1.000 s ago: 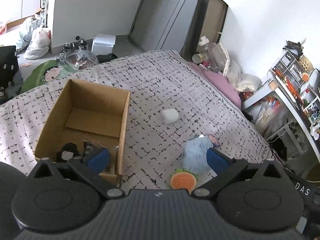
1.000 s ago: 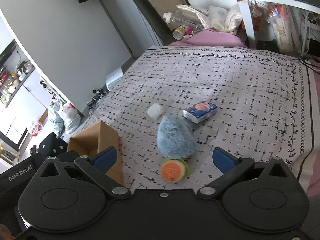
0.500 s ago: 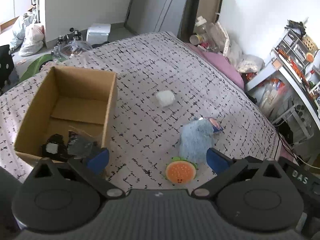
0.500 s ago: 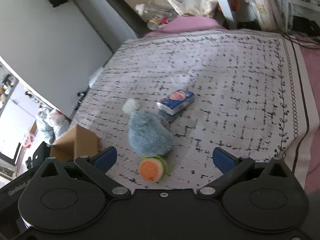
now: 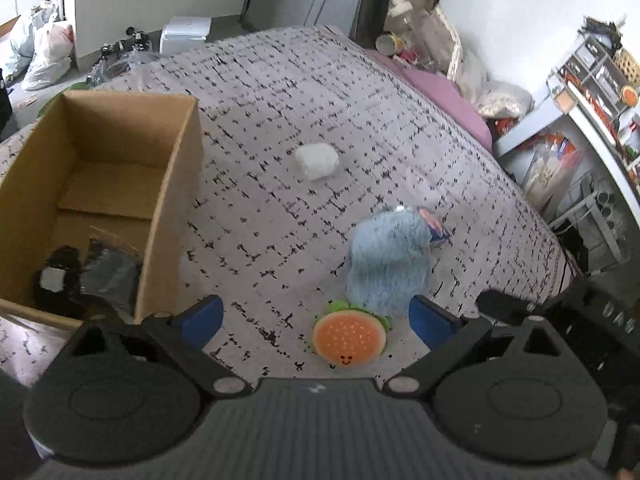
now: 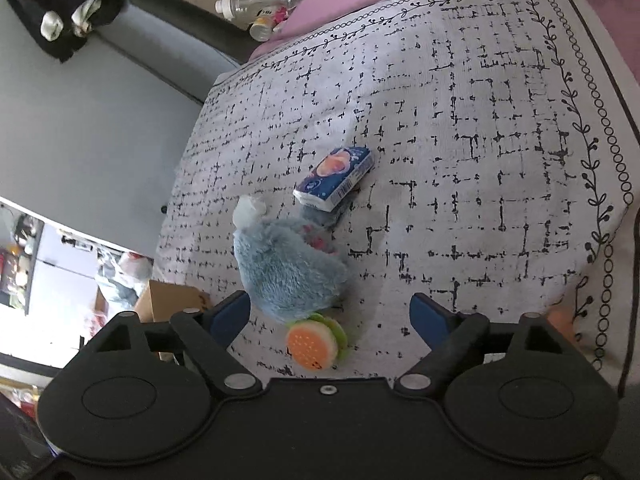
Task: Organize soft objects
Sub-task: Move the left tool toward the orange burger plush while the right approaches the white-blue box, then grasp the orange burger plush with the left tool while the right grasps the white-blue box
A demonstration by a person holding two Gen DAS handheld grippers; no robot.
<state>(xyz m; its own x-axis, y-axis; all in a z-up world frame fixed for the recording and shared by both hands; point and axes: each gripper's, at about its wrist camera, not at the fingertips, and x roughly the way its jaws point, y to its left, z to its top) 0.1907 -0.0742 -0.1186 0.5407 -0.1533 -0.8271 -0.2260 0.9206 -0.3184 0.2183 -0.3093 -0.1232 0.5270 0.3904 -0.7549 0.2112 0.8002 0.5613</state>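
Observation:
An orange burger plush lies on the patterned bedspread, touching a fluffy blue plush. A white soft block sits farther off. A tissue pack lies beyond the blue plush. A cardboard box at the left holds dark items. My left gripper hovers open over the burger plush, nothing between its blue pads. My right gripper is above the same two plushes with its jaws closing; they stand wide and touch nothing.
The bed's far edge meets a pink pillow and clutter with bottles. A shelf unit stands at the right. Bags and a white container lie on the floor beyond the box. The bedspread's bordered edge runs at the right.
Both grippers have come down toward the burger and blue plush, which look larger now. The right view has rolled, and the right jaws stand slightly narrower.

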